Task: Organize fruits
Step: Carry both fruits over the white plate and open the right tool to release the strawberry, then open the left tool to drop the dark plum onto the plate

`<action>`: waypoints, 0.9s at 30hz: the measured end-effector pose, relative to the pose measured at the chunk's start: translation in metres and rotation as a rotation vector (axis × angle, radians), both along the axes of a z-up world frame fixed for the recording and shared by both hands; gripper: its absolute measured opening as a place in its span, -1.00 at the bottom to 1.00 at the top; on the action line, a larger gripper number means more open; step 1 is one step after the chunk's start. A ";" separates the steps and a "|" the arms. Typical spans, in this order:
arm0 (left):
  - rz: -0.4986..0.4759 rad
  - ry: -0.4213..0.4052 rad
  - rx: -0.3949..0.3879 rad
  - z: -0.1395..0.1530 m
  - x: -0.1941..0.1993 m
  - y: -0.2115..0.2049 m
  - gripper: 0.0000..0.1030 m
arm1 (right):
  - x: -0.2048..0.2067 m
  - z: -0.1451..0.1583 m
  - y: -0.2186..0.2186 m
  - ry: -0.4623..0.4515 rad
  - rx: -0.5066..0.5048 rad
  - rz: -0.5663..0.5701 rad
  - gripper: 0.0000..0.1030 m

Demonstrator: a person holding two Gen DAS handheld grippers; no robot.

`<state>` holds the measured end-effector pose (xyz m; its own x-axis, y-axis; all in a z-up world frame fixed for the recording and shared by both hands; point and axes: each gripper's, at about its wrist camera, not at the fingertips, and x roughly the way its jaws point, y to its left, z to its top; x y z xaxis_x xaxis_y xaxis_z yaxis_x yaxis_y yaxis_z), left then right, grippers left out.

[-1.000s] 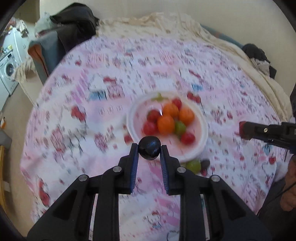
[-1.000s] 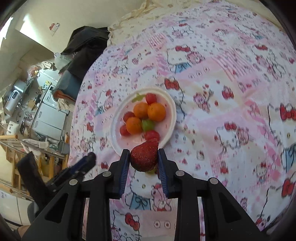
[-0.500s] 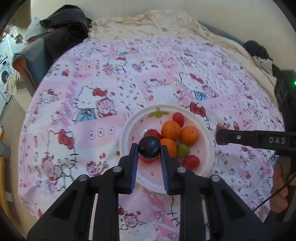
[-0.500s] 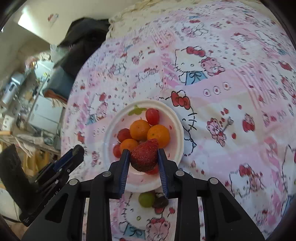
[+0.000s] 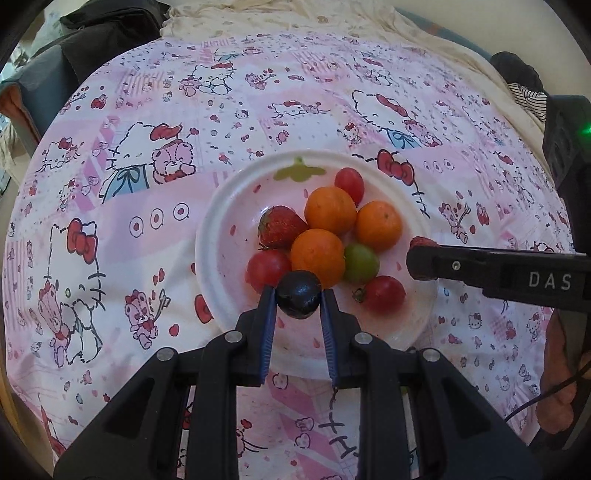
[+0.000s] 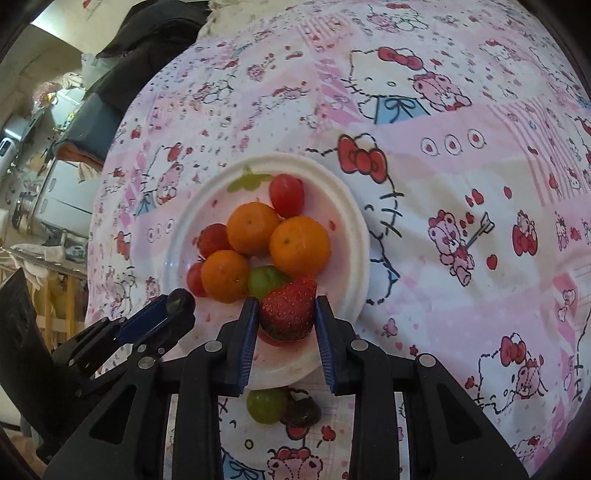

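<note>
A white plate (image 5: 218, 236) lies on the pink cartoon-print cloth and holds three oranges (image 5: 317, 256), a strawberry (image 5: 279, 227), red tomatoes (image 5: 382, 293) and a green grape (image 5: 361, 263). My left gripper (image 5: 298, 295) is shut on a dark grape (image 5: 299, 293) over the plate's near side. My right gripper (image 6: 284, 314) is shut on a strawberry (image 6: 290, 308) over the plate's (image 6: 354, 236) near rim. It shows side-on in the left wrist view (image 5: 424, 258).
A green grape (image 6: 266, 406) and a dark grape (image 6: 303, 410) lie on the cloth just short of the plate. Dark clothes (image 5: 107, 33) lie at the far left. Appliances and shelves (image 6: 44, 177) stand beyond the cloth's left edge.
Both grippers have moved forward over the plate with their fruit still held. The plate now looks nearer in both views.
</note>
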<state>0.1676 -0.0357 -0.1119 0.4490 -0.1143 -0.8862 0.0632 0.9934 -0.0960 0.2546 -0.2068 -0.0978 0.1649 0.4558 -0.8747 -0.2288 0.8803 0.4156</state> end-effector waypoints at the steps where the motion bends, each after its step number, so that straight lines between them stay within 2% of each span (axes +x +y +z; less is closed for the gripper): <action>1: 0.001 0.003 0.003 -0.001 0.001 0.000 -0.58 | 0.000 -0.001 0.000 0.001 -0.004 0.001 -0.38; 12: 0.041 0.051 -0.018 -0.009 0.004 0.009 -0.58 | -0.001 -0.007 0.002 0.015 -0.035 -0.003 -0.32; 13: 0.040 0.056 -0.029 -0.009 0.004 0.009 -0.47 | -0.001 -0.007 0.002 0.015 -0.035 -0.002 -0.32; 14: 0.041 0.066 -0.042 -0.010 0.005 0.009 -0.20 | -0.001 -0.007 0.002 0.015 -0.035 -0.002 -0.32; 17: 0.058 0.048 -0.071 -0.005 0.002 0.011 0.25 | 0.001 -0.006 0.001 0.025 -0.013 -0.006 -0.29; 18: 0.062 0.042 -0.071 -0.004 0.002 0.011 0.33 | 0.002 -0.005 0.000 0.029 0.004 -0.009 -0.22; 19: 0.063 0.037 -0.071 -0.002 0.001 0.011 0.42 | 0.002 -0.003 0.000 0.030 0.024 -0.009 0.11; 20: 0.062 0.027 -0.071 0.001 0.000 0.011 0.42 | 0.002 0.001 0.000 0.017 0.038 -0.012 0.36; 22: 0.058 0.008 -0.068 0.006 -0.001 0.010 0.42 | 0.001 0.010 -0.001 -0.022 0.036 -0.018 0.39; 27: 0.055 -0.028 -0.043 0.018 -0.006 0.012 0.42 | -0.001 0.023 -0.007 -0.042 0.078 -0.046 0.39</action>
<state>0.1619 -0.0240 -0.0944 0.4801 -0.1265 -0.8680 0.0118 0.9904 -0.1378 0.2536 -0.2142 -0.0748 0.2232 0.5132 -0.8287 -0.2079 0.8557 0.4739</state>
